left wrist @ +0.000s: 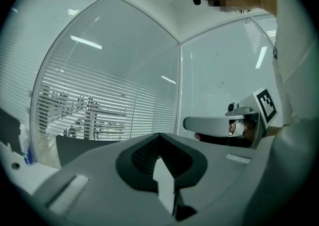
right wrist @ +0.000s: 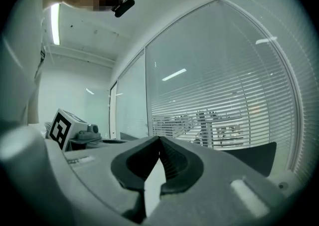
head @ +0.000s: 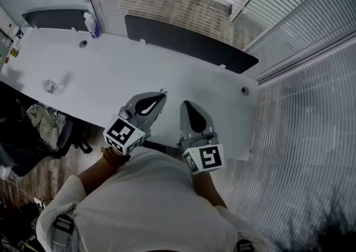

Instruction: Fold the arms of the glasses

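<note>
On the white table, far to the left, lies a small clear object that may be the glasses; it is too small to tell how its arms stand. Both grippers are held up near the person's chest, well away from it and pointing level. The left gripper is shut, its jaw tips meeting with nothing between them. Beside it the right gripper is likewise shut and empty. Neither gripper view shows the table top or the glasses.
A blue-capped bottle stands at the table's far left corner. Dark panels run along the far edge. A chair with cloth on it sits left of the person. Glass walls with blinds close in the right side.
</note>
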A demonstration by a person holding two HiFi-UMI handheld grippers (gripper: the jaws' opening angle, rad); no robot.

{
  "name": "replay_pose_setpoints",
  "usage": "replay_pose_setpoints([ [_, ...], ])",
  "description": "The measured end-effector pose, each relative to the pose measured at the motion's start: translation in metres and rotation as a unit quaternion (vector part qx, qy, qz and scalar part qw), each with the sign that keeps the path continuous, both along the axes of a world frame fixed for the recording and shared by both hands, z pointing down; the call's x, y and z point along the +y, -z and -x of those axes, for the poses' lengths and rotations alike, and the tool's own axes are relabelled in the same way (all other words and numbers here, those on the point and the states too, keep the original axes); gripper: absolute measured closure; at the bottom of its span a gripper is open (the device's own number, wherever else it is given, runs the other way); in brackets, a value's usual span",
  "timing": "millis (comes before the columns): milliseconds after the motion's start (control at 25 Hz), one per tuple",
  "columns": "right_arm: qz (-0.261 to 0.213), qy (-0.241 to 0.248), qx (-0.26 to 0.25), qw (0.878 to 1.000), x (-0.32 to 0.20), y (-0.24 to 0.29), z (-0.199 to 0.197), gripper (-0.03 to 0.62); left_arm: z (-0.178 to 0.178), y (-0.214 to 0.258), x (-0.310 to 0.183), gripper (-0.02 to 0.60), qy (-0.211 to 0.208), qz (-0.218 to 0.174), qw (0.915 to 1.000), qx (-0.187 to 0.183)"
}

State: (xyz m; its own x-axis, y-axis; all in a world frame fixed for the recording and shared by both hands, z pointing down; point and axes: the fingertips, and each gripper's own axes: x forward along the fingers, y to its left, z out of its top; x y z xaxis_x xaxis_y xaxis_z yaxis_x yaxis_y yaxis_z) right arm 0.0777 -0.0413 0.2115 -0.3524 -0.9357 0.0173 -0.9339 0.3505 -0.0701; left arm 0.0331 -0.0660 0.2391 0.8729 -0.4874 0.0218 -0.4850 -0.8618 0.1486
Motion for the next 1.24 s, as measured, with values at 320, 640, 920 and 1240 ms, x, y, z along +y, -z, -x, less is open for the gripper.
replay_pose_setpoints([
  [320, 0.003, 0.003, -0.023, 1.000, 0.007, 0.003, 0.001, 0.594, -0.003, -0.007, 0.014, 0.578, -0.009, 0.010, 0.9998, -0.017],
  [640, 0.003, 0.005, -0.012, 1.000, 0.013, 0.003, 0.003, 0.595, -0.003, -0.006, 0.018, 0.578, -0.003, 0.012, 0.9997, -0.022],
  [920, 0.006, 0.007, -0.020, 1.000, 0.018, 0.003, -0.003, 0.595, -0.010, -0.006, 0.025, 0.578, -0.001, 0.016, 0.9996, -0.021],
  [1240, 0.003, 0.011, -0.020, 1.000, 0.023, 0.003, -0.008, 0.594, -0.016, -0.008, 0.030, 0.578, 0.002, 0.019, 0.9995, -0.024],
])
